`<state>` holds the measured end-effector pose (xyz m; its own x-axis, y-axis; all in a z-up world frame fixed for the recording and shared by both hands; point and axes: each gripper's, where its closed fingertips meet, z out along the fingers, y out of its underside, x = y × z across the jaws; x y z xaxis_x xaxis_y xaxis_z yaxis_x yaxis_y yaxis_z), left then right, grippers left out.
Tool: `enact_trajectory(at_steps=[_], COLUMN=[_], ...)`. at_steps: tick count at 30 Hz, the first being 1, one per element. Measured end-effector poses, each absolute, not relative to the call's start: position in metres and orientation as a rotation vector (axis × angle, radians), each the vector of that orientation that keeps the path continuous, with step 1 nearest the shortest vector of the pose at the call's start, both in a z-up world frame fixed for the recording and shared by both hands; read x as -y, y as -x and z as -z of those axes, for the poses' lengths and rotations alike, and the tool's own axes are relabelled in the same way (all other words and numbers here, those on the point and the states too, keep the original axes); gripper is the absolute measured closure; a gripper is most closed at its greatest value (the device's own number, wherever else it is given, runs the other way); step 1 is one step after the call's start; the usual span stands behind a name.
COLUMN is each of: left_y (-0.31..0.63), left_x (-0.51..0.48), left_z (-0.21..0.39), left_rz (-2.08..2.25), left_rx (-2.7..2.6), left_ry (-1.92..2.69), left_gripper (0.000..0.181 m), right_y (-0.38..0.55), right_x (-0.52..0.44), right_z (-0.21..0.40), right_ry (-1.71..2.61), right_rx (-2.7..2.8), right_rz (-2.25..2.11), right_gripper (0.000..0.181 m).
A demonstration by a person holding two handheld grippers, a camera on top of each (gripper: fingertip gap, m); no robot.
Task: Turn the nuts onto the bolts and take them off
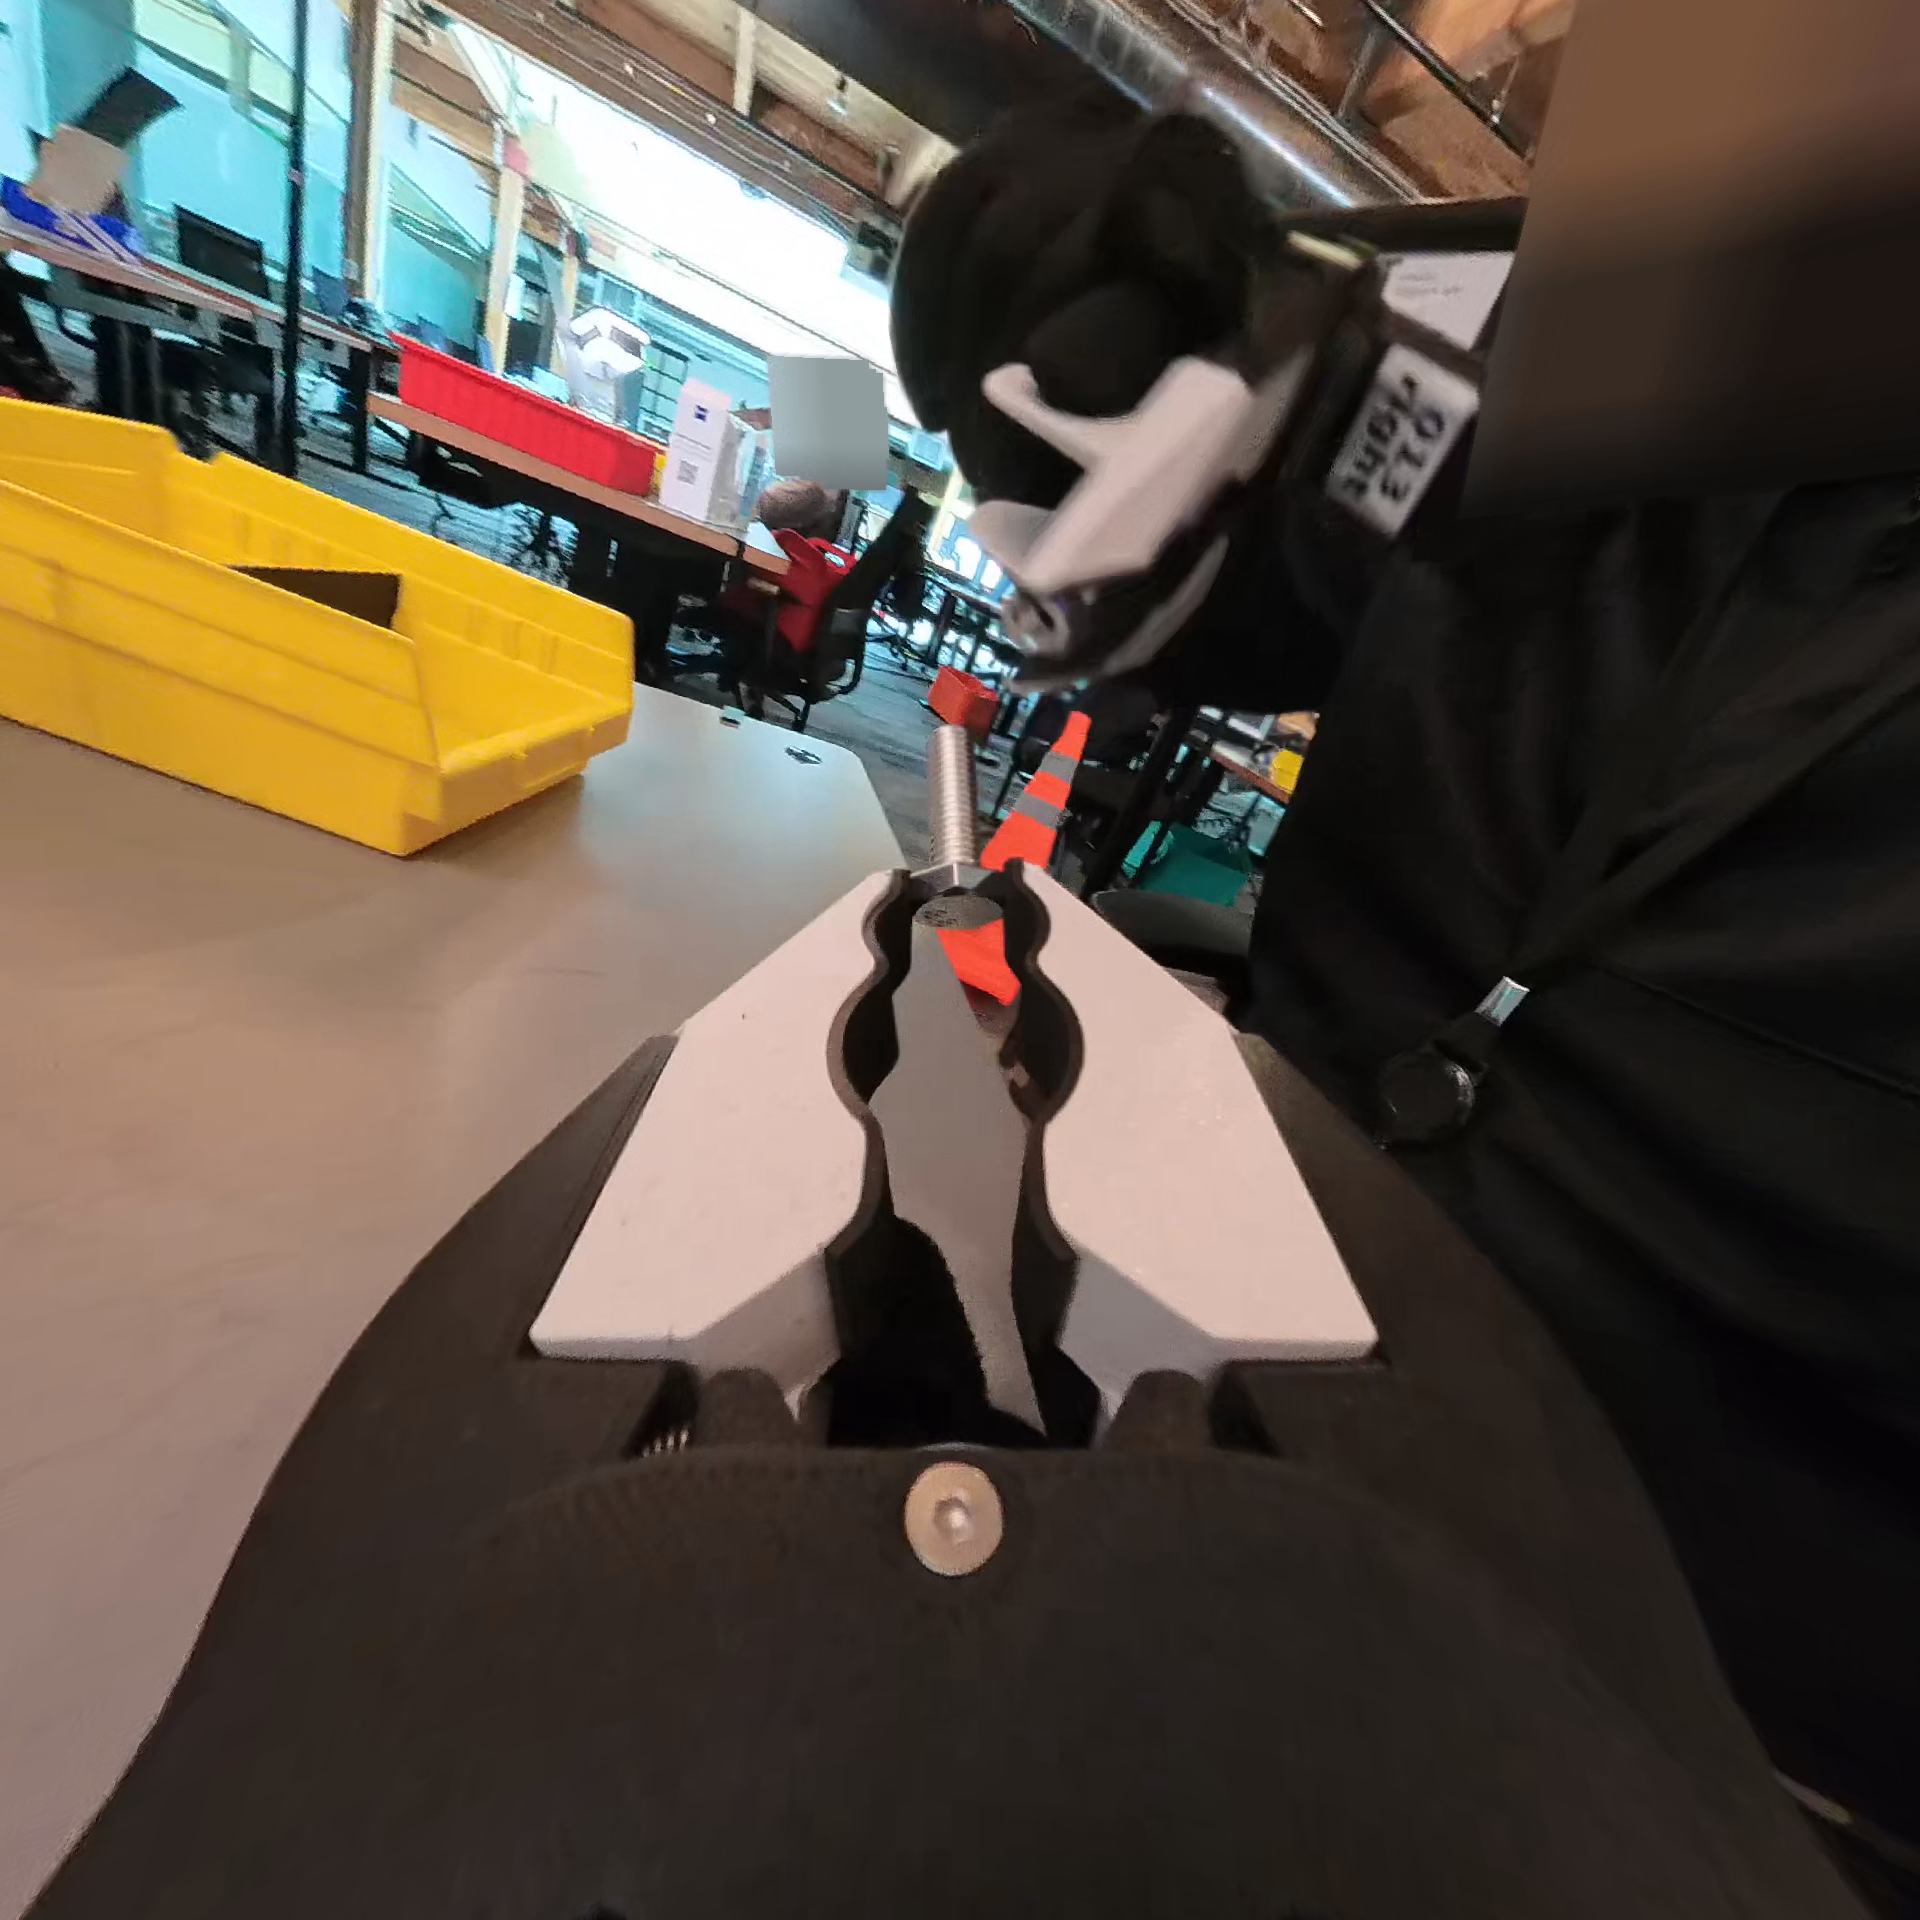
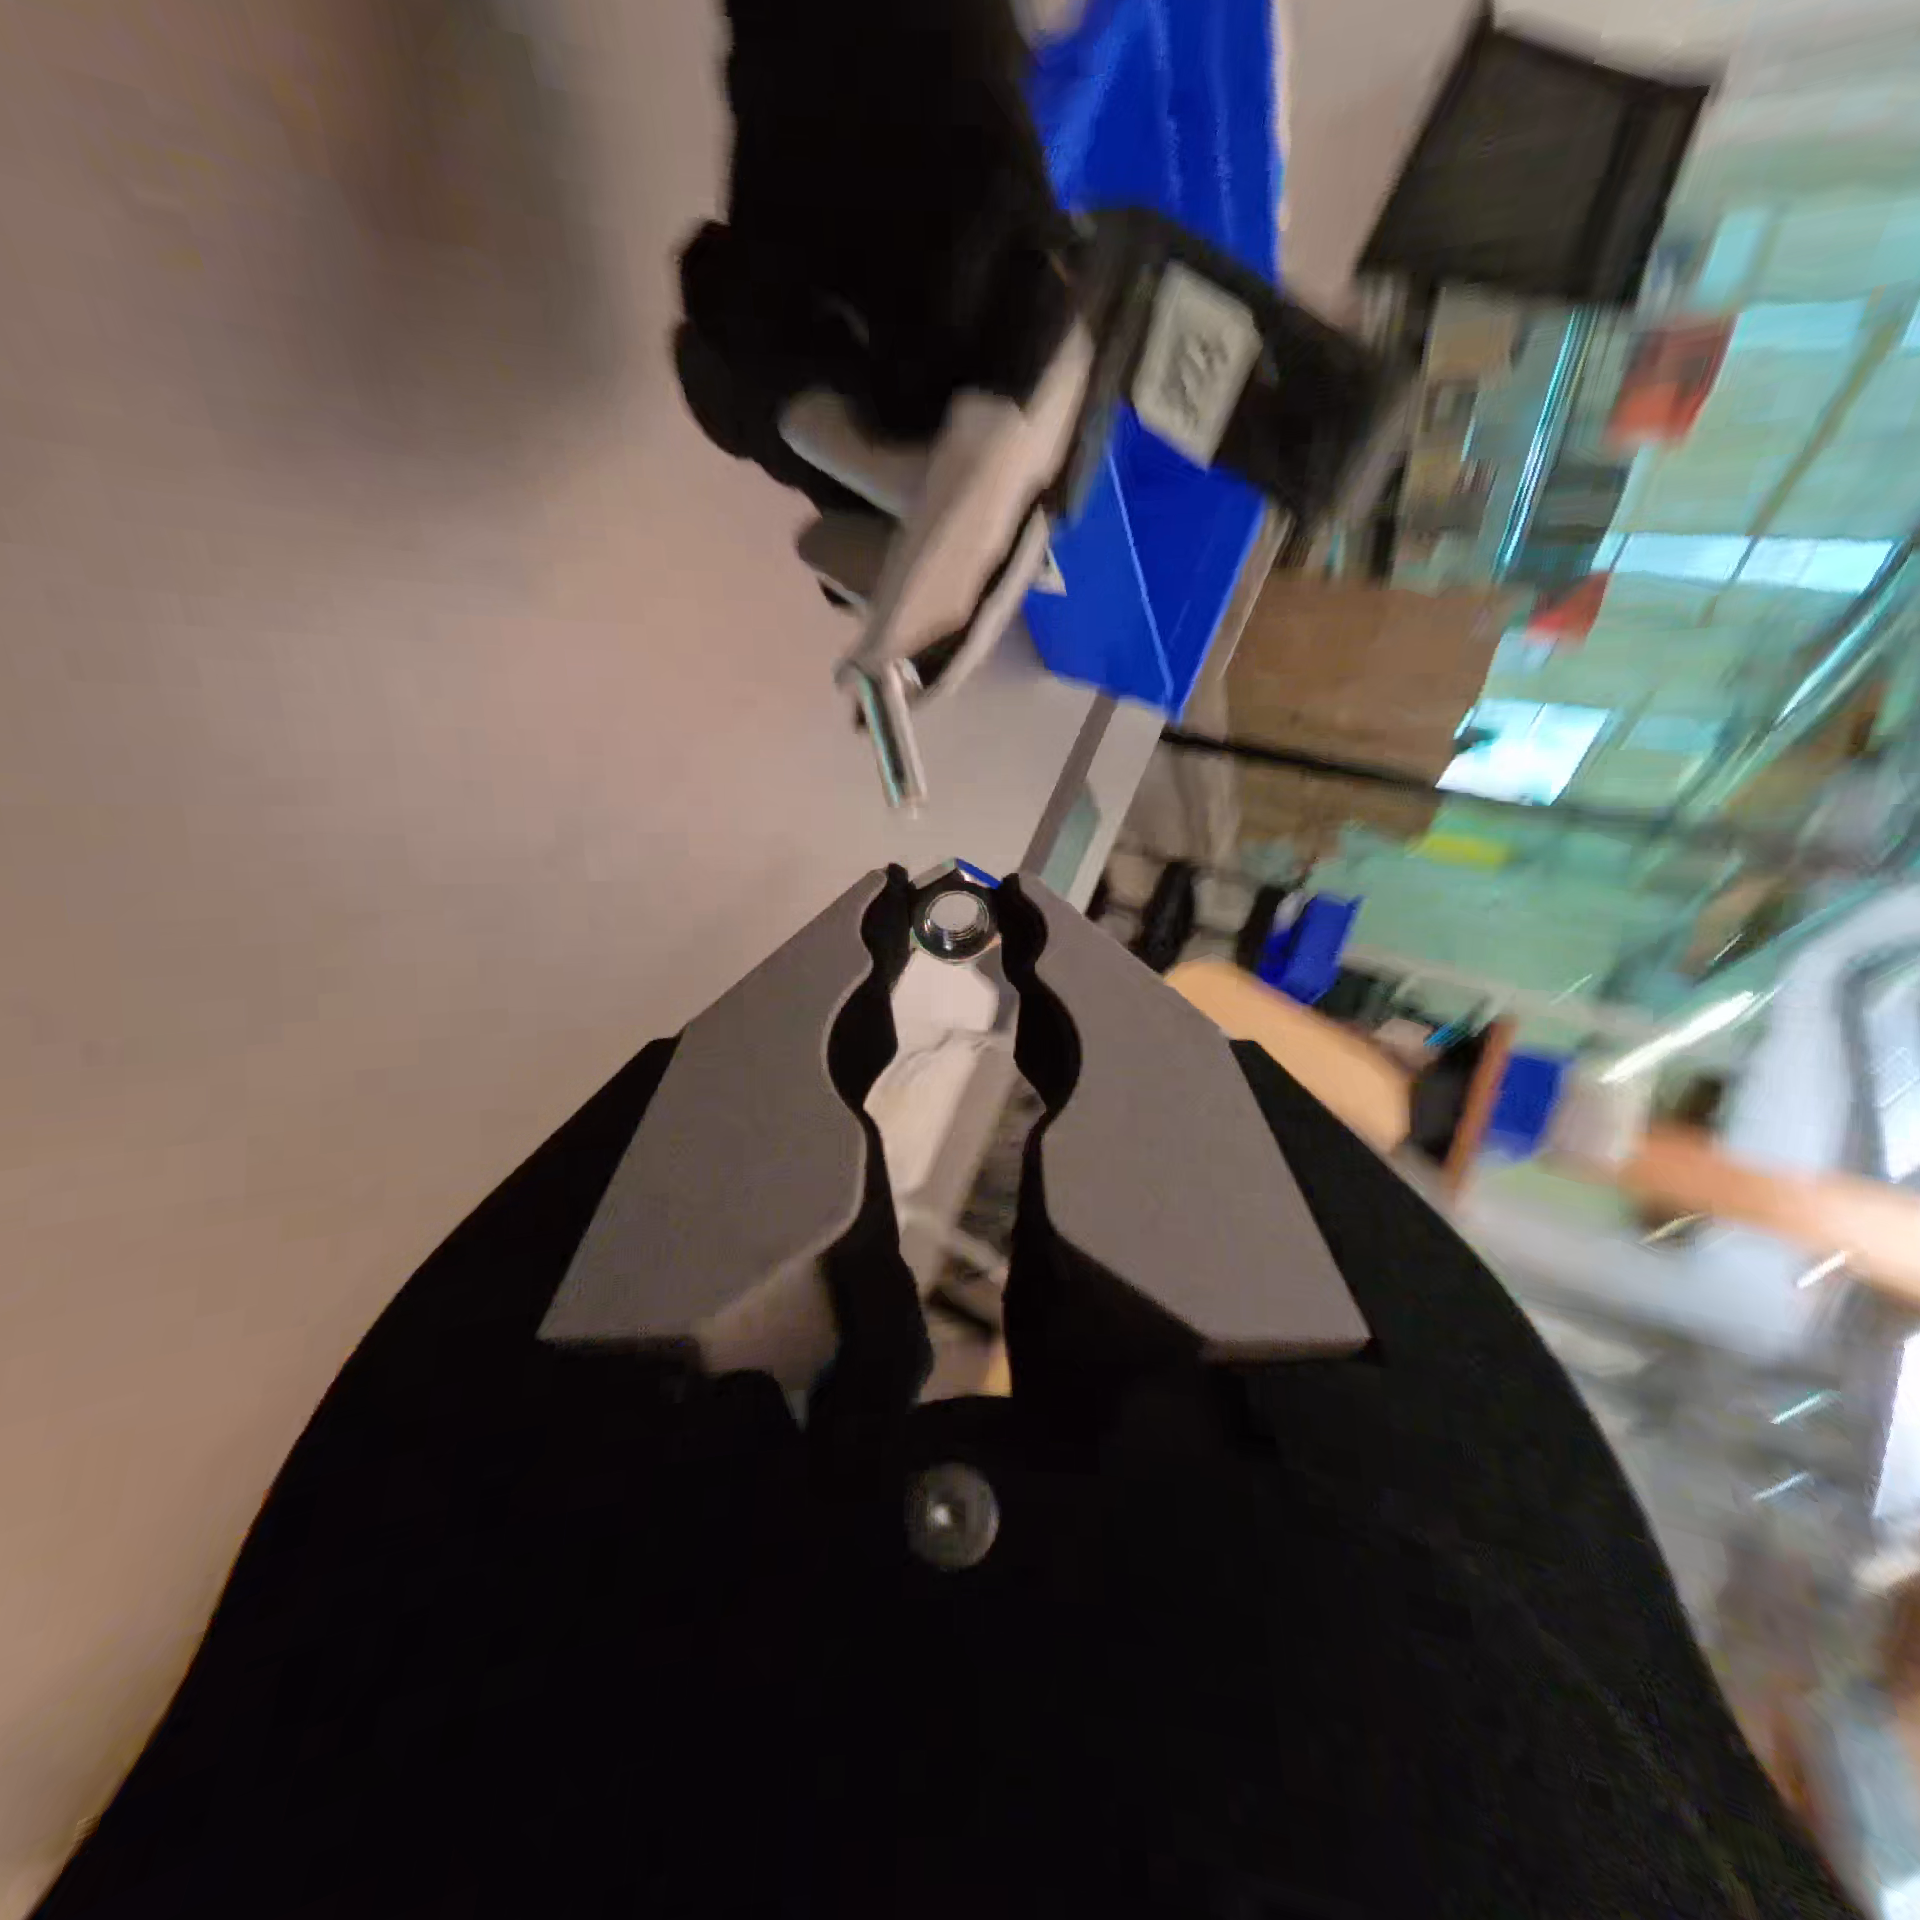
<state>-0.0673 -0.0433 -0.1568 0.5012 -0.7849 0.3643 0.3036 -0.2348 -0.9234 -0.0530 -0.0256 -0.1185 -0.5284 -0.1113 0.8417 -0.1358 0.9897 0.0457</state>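
Bolt and nut held apart, over a tan table (image 1: 312, 1039).
Left gripper (image 1: 951, 904) clamped on bolt (image 1: 951, 795) head; right gripper (image 2: 948, 914) pinching nut (image 2: 948, 923). Yellow bin (image 1: 312, 665) on table, busy workshop behind.

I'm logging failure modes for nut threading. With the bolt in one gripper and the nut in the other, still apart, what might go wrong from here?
1. The left gripper pinches the bolt only by its head, so a push could tip it.
2. The nut sits at the very tips of the right gripper; it may pop out.
3. The bolt looks tilted relative to the nut's hole in the blurred right wrist view, so cross-threading is likely.
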Motion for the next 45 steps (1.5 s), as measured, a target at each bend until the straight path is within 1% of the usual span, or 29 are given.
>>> enact_trajectory(at_steps=[1, 2, 6, 8, 10, 14, 18, 23, 29, 35, 37, 39, 42, 45], left_y=[0.072, 0.075, 0.088, 0.090, 0.090, 0.087, 0.088, 0.091, 0.089, 0.089, 0.089, 0.089, 0.090, 0.089], left_x=[0.044, 0.044, 0.043, 0.042, 0.041, 0.039, 0.040, 0.037, 0.034, 0.033, 0.034, 0.034, 0.033, 0.033], left_z=[0.155, 0.154, 0.154, 0.156, 0.157, 0.156, 0.157, 0.160, 0.163, 0.165, 0.166, 0.165, 0.163, 0.156], left_rz=[1.060, 1.045, 0.994, 0.986, 0.981, 0.975, 0.965, 0.959, 0.964, 0.964, 0.962, 0.958, 0.950, 0.958], left_rx=[-0.430, -0.425, -0.387, -0.381, -0.380, -0.385, -0.379, -0.366, -0.363, -0.362, -0.363, -0.363, -0.357, -0.347], left_ry=[1.476, 1.479, 1.489, 1.494, 1.498, 1.504, 1.513, 1.520, 1.528, 1.535, 1.535, 1.535, 1.529, 1.497], left_gripper=[0.165, 0.165, 0.166, 0.166, 0.166, 0.165, 0.166, 0.166, 0.166, 0.165, 0.166, 0.166, 0.166, 0.166], right_y=[0.056, 0.059, 0.046, 0.028, 0.016, 0.007, -0.013, -0.034, -0.043, -0.048, -0.046, -0.044, -0.044, -0.032], right_x=[0.008, -0.018, -0.147, -0.203, -0.251, -0.304, -0.338, -0.358, -0.368, -0.367, -0.365, -0.363, -0.366, -0.354], right_z=[0.112, 0.105, 0.099, 0.117, 0.136, 0.190, 0.236, 0.251, 0.257, 0.292, 0.301, 0.305, 0.292, 0.238], right_ry=[-0.021, 0.144, 0.798, 1.082, 1.280, 1.596, 1.701, 1.666, 1.698, 1.934, 1.994, 2.015, 1.993, 1.809], right_rx=[2.136, 2.126, 1.988, 1.943, 1.857, 1.724, 1.742, 1.805, 1.870, 1.949, 1.951, 1.956, 1.919, 1.836], right_rz=[-0.086, -0.109, -0.149, -0.205, -0.258, -0.524, -0.414, -0.306, -0.320, -0.257, -0.258, -0.265, -0.211, -0.202], right_gripper=[0.168, 0.166, 0.165, 0.165, 0.165, 0.165, 0.165, 0.165, 0.165, 0.166, 0.158, 0.157, 0.148, 0.149])
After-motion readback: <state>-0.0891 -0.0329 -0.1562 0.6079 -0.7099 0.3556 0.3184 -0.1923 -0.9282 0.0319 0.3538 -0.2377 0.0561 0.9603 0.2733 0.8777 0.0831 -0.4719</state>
